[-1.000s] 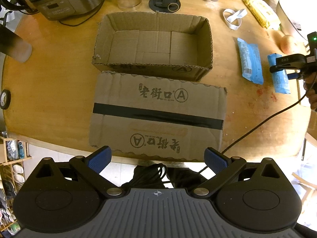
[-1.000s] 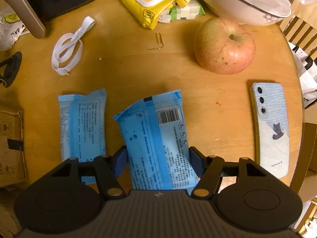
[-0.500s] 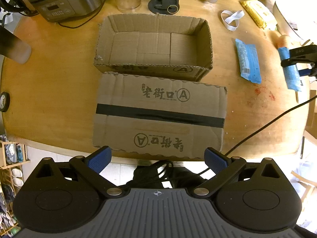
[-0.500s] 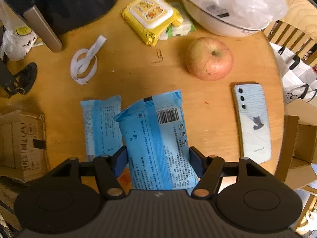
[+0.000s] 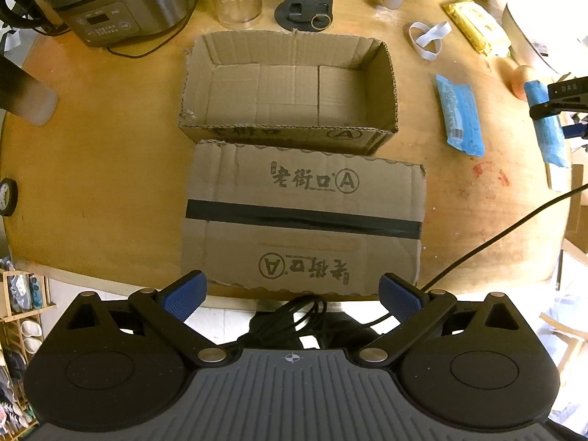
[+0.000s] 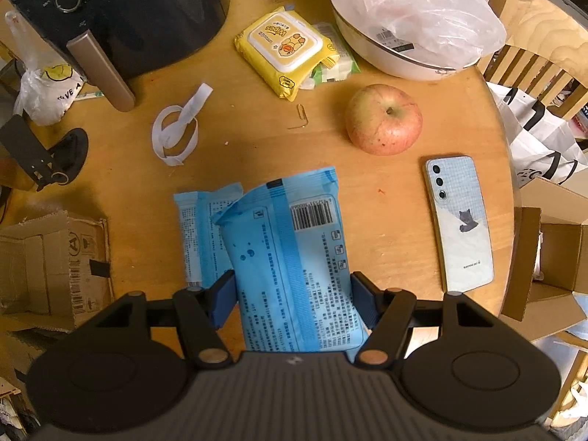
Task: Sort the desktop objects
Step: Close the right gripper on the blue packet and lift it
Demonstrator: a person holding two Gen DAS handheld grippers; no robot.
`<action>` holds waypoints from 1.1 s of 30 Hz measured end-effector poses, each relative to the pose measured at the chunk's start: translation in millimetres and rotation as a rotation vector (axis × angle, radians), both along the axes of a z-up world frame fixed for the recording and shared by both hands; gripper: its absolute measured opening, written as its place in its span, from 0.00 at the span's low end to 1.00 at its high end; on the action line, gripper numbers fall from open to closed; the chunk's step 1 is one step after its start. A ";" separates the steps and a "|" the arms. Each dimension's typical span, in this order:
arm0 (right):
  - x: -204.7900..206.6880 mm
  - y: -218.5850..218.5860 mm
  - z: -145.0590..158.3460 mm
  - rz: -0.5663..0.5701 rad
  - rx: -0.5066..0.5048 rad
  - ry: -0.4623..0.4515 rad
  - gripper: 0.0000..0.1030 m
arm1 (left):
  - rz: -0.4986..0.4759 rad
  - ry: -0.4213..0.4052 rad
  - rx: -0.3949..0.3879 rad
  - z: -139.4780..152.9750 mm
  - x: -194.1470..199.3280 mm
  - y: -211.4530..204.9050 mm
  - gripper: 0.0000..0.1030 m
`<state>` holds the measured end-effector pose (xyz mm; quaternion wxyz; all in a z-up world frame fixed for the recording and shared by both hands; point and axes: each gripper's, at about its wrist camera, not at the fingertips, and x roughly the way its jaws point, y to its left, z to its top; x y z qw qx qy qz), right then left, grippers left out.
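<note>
packet (image 6: 290, 253): light blue, darker blue stripe, black barcode | apple (image 6: 383, 119): red-yellow | wipes pack (image 6: 284, 49): yellow, white lid | phone (image 6: 459, 222): pale blue grid, dark cat | box (image 5: 290, 92): brown, black print

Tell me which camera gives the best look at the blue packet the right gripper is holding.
The right wrist view: the held blue packet fills the centre between the right gripper fingers, barcode and print visible. The left wrist view shows it only small and edge-on at the far right.

Open box and flap at the middle of the tabletop (image 5: 110, 169)

The cardboard box (image 5: 290, 88) lies behind its flattened flap (image 5: 305, 220); a wipes packet (image 5: 459, 117) lies right of the box, the apple (image 6: 384, 119) and phone (image 6: 459, 222) farther right.
</note>
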<state>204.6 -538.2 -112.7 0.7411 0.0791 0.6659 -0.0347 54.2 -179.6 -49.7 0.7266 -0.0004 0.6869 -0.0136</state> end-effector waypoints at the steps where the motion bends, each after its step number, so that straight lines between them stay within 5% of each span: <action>1: 0.0 1.1 0.1 -0.001 0.001 0.000 0.63 | 0.000 0.000 0.000 -0.2 0.4 1.6 1.00; 33: -0.4 80.7 -4.5 -0.004 0.020 -0.001 0.63 | 0.008 0.015 0.001 -4.5 5.8 68.3 1.00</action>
